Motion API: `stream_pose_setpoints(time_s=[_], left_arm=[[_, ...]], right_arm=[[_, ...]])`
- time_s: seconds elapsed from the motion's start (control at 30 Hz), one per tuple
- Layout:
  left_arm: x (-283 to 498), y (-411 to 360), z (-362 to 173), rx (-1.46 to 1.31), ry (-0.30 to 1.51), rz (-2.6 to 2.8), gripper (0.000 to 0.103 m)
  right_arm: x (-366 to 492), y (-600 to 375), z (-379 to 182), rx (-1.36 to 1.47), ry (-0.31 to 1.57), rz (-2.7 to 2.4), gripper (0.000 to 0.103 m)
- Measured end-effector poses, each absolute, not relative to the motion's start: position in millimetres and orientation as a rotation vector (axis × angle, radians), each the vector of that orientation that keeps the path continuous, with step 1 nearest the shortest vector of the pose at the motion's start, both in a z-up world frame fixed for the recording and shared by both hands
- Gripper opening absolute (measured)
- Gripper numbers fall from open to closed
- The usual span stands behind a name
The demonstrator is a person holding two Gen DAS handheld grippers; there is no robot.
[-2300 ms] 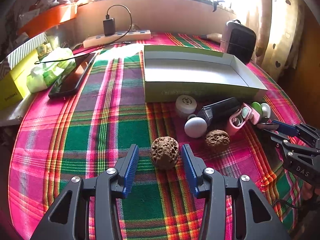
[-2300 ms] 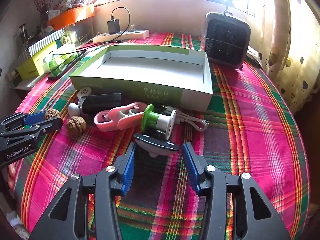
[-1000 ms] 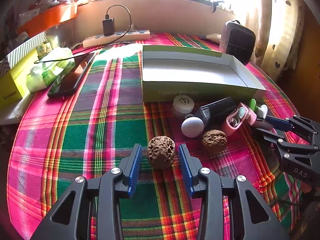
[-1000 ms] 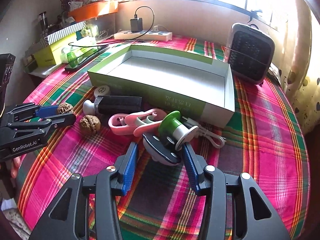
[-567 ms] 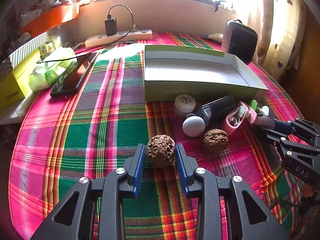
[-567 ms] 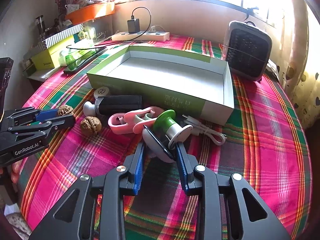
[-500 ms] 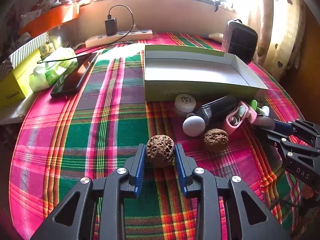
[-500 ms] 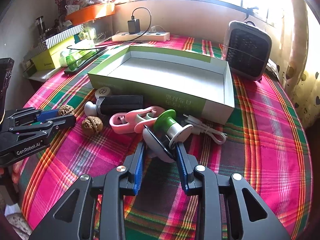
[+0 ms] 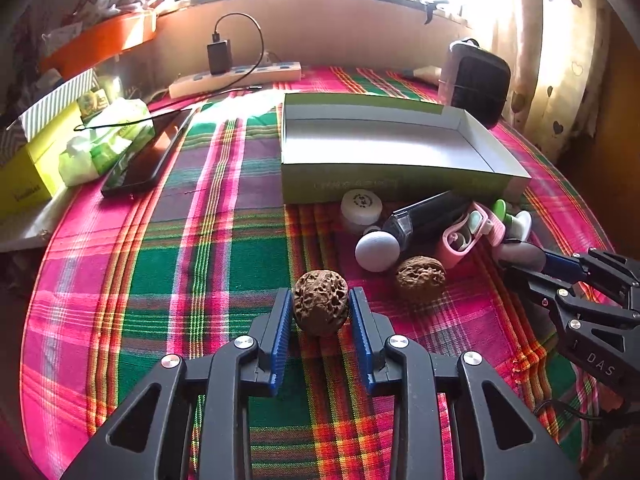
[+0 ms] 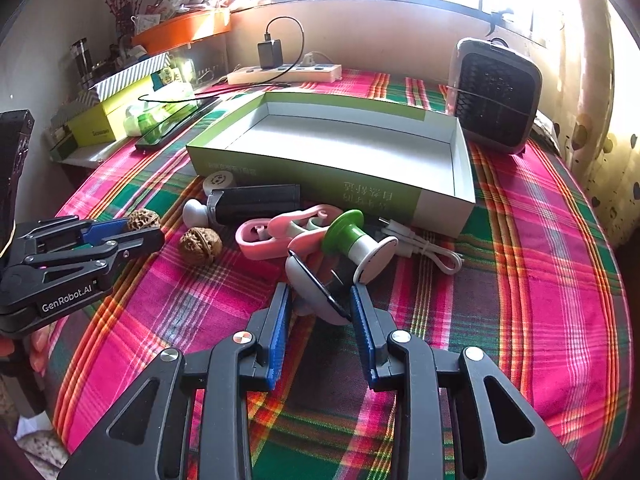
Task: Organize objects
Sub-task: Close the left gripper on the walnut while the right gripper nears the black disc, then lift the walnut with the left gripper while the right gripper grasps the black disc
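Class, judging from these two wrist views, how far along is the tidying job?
Done: nothing; the green box is empty. In hand: left gripper clamps a walnut; right gripper grips a grey disc. Left: second walnut, pink case, cable.

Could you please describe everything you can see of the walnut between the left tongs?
The walnut is round, dark brown and deeply pitted, with a hard, woody look. It sits on the plaid tablecloth, clamped between the blue ribbed pads of the left tongs, which have just closed on it. It lies apart from a second walnut.
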State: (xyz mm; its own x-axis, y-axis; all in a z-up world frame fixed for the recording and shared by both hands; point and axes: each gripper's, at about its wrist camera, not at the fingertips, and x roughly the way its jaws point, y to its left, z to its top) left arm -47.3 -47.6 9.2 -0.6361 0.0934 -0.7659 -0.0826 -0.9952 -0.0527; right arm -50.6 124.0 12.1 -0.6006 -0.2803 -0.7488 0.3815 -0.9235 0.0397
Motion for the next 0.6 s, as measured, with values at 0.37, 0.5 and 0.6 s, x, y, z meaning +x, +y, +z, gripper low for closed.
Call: stream_pose_setpoints(time_s=[0.37,0.5,0.6], left_arm=[[-40,-40,25,-1.223,-0.009,2.765,0.027],[-40,-37,32,-1.192,-0.019,2.762,0.027],[-42,-35,37,-1.176,-0.020,2.760,0.027]], right_arm=[[-45,124,21,1.115,0.156,-2.521,0.032],[-45,123,25,1.099,0.156,-2.525,0.032],[-46,123,27,1.094,0.154,-2.526,0.031]])
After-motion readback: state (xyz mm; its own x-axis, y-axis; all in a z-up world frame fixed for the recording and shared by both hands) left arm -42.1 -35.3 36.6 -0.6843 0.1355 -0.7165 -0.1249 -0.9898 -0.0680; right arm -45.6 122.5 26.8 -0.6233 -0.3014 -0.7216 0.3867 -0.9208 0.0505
